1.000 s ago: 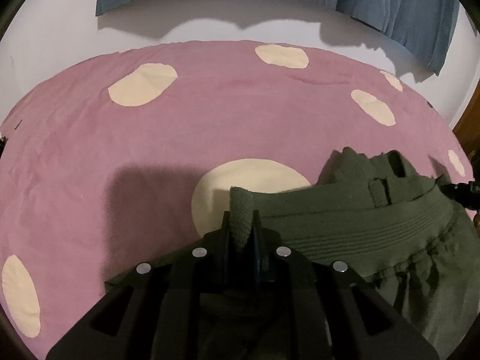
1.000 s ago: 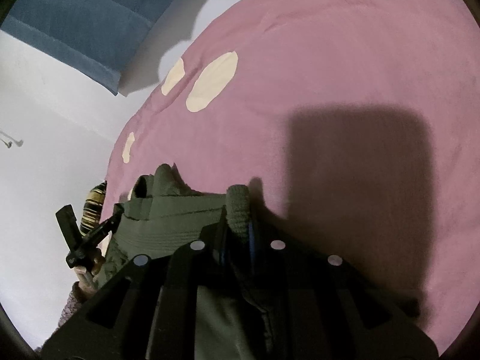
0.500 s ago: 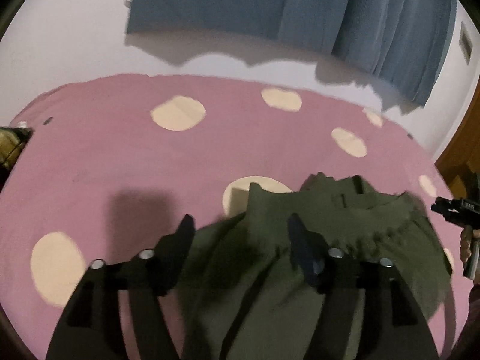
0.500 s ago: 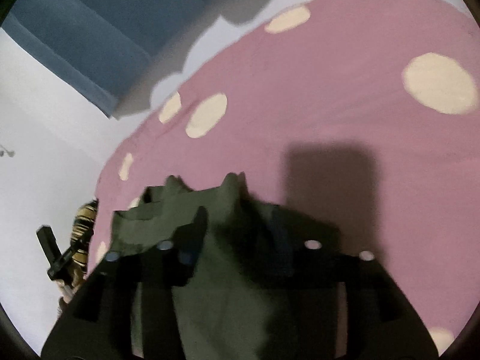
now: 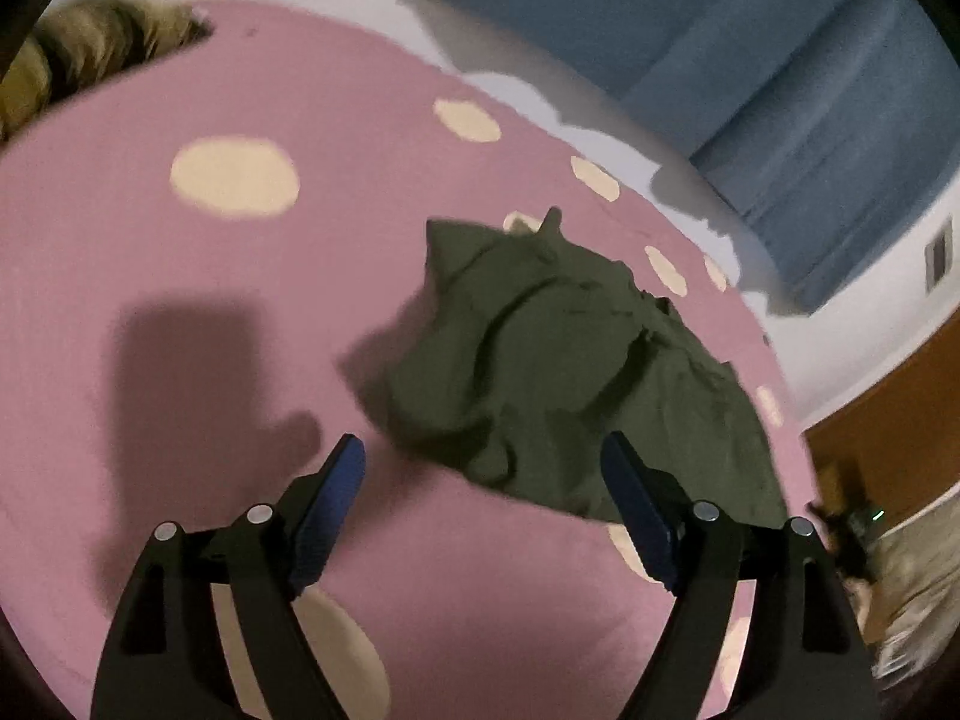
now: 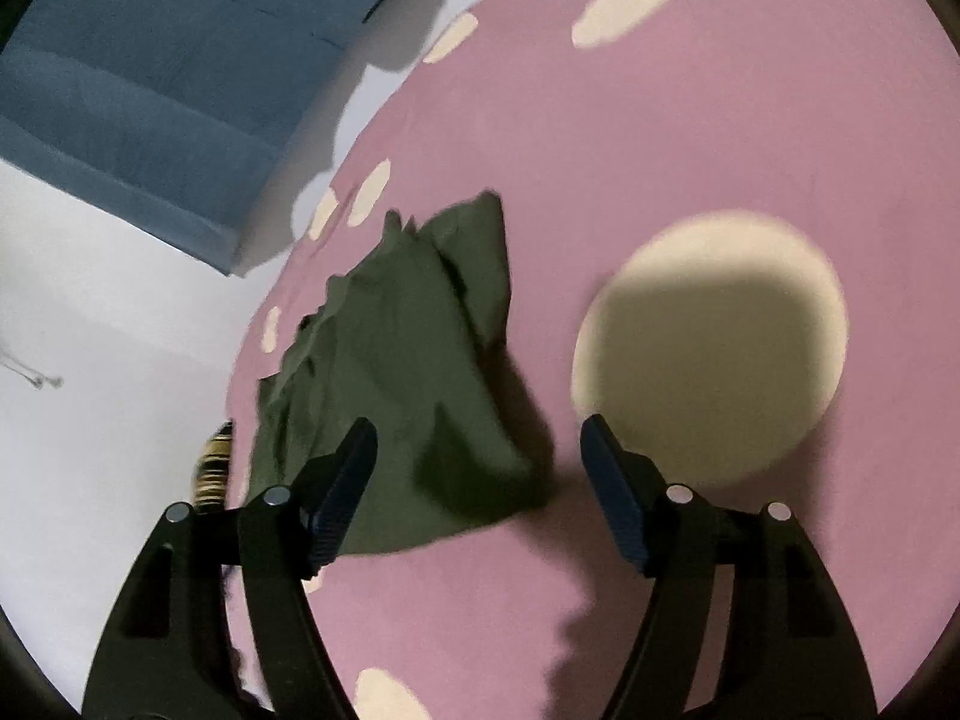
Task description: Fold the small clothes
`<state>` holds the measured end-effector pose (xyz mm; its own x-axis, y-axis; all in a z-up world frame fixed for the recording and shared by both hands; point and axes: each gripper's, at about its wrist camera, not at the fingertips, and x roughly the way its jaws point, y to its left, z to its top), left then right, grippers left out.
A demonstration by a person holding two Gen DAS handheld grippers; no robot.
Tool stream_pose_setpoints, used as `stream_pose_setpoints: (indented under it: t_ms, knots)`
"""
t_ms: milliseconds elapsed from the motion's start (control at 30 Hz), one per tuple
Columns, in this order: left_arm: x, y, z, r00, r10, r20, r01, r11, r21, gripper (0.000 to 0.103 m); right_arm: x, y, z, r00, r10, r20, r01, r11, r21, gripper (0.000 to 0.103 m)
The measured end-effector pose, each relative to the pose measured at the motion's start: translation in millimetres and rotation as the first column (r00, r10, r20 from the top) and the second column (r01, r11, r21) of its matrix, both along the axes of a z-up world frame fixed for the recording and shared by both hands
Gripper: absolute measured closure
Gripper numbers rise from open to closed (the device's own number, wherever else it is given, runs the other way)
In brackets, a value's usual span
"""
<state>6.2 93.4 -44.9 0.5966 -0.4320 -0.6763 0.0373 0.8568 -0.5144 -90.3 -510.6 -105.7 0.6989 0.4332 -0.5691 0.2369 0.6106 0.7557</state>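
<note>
Garment (image 5: pixel 558 372): an olive-green piece lying crumpled on the pink cover (image 5: pixel 198 312), centre right of my left wrist frame and centre left of my right wrist frame (image 6: pixel 408 372). Two small points of cloth stick up at its far edge; the folds are loose and uneven.

Left gripper (image 5: pixel 483 468): my jaws have just been opening and stand wide apart, released, with nothing pressed between them. The garment's near edge falls in the gap between the blue pads (image 5: pixel 342 474), apart from both.

Right gripper (image 6: pixel 480 450): also just opened, fingers spread and free. The garment's near corner sits behind the left pad (image 6: pixel 348 468) and partly in the gap, gripped by neither.

Cover: pink with cream dots; one large dot (image 6: pixel 708 348), right of centre in the right wrist frame, carries a dark shadow.

Background: blue curtain (image 5: pixel 750 72) at the upper right of the left frame, white wall (image 6: pixel 108 360) at the left of the right frame, and a striped sleeve (image 5: pixel 84 54), blurred, at the upper left of the left frame.
</note>
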Motion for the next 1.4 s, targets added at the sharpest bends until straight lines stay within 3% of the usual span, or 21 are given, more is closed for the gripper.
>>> stream_pose_setpoints:
  t_ms: [167,300,433,567,633,667,700,733,800,833,967,1400]
  knots:
    - [1,-14,-17,0.998,-0.016,-0.059,0.011,0.997,-0.081,0.023,8,23,-8,0.999,0.038,-0.019,-0.038,0.999,0.016,0.032]
    - [10,-34,-17,0.999,-0.028,-0.033,0.026,0.998,-0.051,0.023,12,29,-14,0.999,0.013,-0.029,-0.013,1.000,-0.003,0.031]
    - [20,-36,-23,0.998,0.011,-0.057,-0.015,0.997,-0.072,0.023,6,24,-14,0.999,-0.032,-0.037,0.032,0.999,0.016,0.031]
    - [31,-29,-37,0.990,0.098,-0.098,-0.099,0.995,-0.010,0.024,3,22,-17,0.997,-0.059,-0.048,0.060,0.998,0.012,0.031]
    - [34,-27,-43,0.987,0.117,-0.111,-0.115,0.993,0.027,0.035,3,23,-18,0.997,-0.068,-0.040,0.068,0.998,0.013,0.032]
    - [34,-26,-43,0.987,0.128,-0.100,-0.124,0.991,0.050,0.041,3,23,-18,0.997,-0.064,-0.040,0.064,0.998,0.008,0.036]
    - [33,-27,-41,0.988,0.127,-0.090,-0.121,0.990,0.072,0.044,4,24,-18,0.997,-0.057,-0.046,0.057,0.998,-0.012,0.053]
    - [33,-29,-41,0.988,0.128,-0.087,-0.120,0.989,0.090,0.045,7,27,-18,0.997,-0.055,-0.056,0.053,0.998,-0.044,0.061]
    - [33,-32,-41,0.988,0.133,-0.083,-0.122,0.984,0.133,0.048,10,30,-20,0.997,-0.048,-0.065,0.042,0.995,-0.093,0.076]
    - [32,-34,-42,0.988,0.135,-0.078,-0.122,0.980,0.154,0.049,11,30,-22,0.997,-0.041,-0.062,0.035,0.995,-0.099,0.078]
    - [30,-38,-42,0.990,0.129,-0.058,-0.114,0.970,0.214,0.051,12,25,-26,0.999,-0.016,-0.049,0.012,0.997,-0.078,0.082]
    - [33,-39,-42,0.992,0.118,-0.054,-0.104,0.970,0.220,0.051,12,25,-24,0.999,-0.006,-0.042,0.001,0.995,-0.101,0.081]
